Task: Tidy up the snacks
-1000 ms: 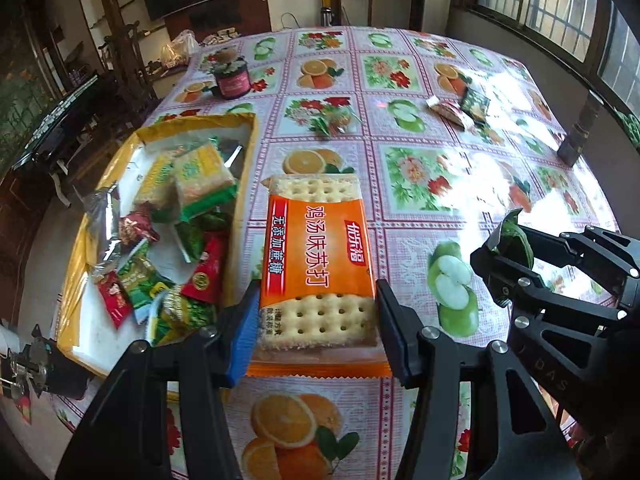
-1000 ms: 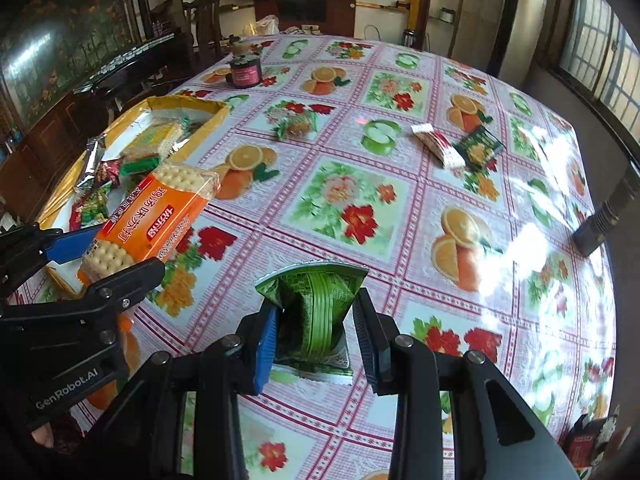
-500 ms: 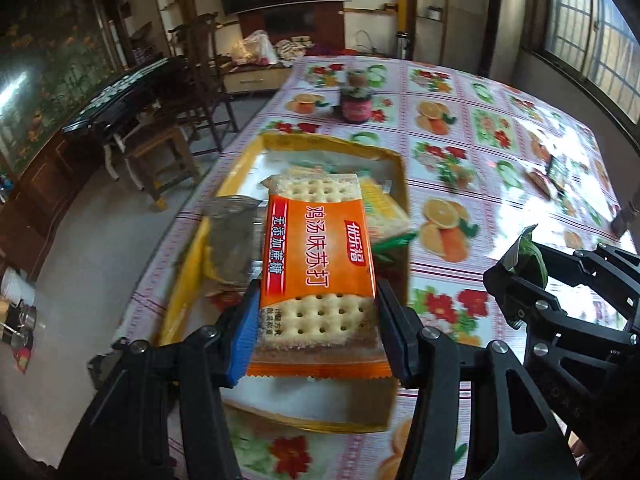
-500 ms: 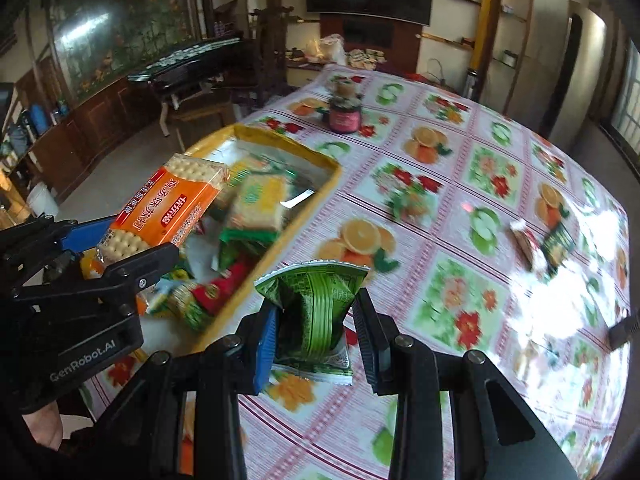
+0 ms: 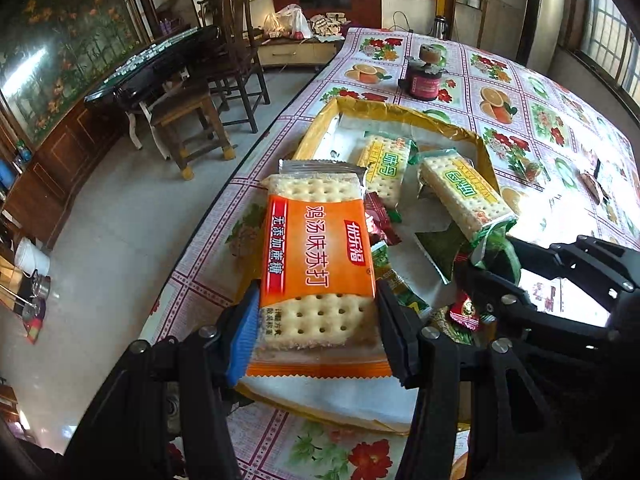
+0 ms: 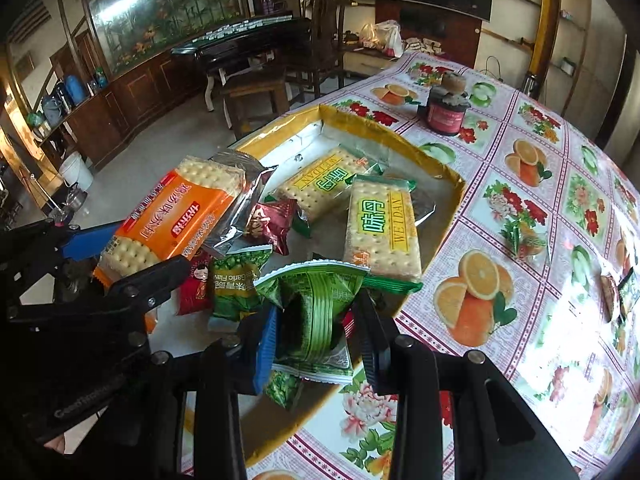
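Both packets gripped over the tray (image 6: 452, 178) — touching it, perhaps not.

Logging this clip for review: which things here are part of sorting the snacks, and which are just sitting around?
Part of the job:
- orange cracker pack, clamped in the left gripper
- green snack packet, clamped in the right gripper
- yellow tray with snacks already inside
- two loose packets on the tablecloth

Just lying about:
- red jar
- chairs

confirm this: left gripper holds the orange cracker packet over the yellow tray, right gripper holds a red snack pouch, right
Not quite. The right gripper holds a green snack pouch, as the right wrist view shows. The left gripper does hold the orange cracker packet over the yellow tray.
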`<state>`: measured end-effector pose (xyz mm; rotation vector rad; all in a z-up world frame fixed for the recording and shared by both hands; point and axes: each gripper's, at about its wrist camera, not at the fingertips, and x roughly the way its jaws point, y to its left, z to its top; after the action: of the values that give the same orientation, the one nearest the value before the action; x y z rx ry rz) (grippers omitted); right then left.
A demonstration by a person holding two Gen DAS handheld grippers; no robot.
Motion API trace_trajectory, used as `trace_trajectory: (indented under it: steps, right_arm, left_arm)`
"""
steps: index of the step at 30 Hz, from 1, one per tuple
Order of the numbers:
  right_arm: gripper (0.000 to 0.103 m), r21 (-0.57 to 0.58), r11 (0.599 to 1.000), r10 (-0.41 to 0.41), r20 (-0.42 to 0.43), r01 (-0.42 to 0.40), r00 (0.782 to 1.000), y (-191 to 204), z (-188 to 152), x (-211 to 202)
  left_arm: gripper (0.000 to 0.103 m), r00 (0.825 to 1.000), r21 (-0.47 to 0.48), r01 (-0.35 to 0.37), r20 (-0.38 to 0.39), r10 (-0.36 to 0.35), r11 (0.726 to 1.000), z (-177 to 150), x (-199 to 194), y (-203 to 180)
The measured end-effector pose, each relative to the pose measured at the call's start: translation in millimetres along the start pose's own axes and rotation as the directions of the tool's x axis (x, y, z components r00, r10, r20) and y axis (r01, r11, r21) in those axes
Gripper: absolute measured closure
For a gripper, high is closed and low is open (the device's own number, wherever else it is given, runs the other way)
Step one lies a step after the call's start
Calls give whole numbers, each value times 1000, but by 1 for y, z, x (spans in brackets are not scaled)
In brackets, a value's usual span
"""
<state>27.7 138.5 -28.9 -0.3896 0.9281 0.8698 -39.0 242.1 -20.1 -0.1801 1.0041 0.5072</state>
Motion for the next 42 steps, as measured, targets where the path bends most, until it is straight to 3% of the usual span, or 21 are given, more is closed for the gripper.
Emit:
trace_trajectory:
  steps: [10, 13, 15, 23, 33, 42]
  right_arm:
    - [65, -19, 999, -40, -37, 40, 999, 5, -2, 9]
    - [57, -24, 998, -56, -43, 55, 998, 6, -2, 10]
    - [40, -36, 997, -67, -46, 65, 997, 7, -3, 10]
    - [37, -91, 989, -116, 0, 116, 993, 14, -5, -9]
    - [36, -28, 994, -103, 19, 103, 995, 7, -22, -25]
    - [36, 84, 991, -107, 71, 101, 992, -10, -61, -57]
  left_arm:
    - [46, 1000, -7, -20, -16, 20, 1000, 0, 5, 0]
    - [46, 999, -12, -49, -13, 49, 999, 2, 5, -1]
    - [42, 998, -7, -54, -14, 54, 999, 2, 4, -2]
    - [33, 998, -6, -65, 18, 65, 998, 0, -4, -5]
    - [32, 994, -59, -54, 95, 60, 997, -15, -17, -9]
    - [29, 984, -84, -25, 176, 40, 996, -39, -27, -23]
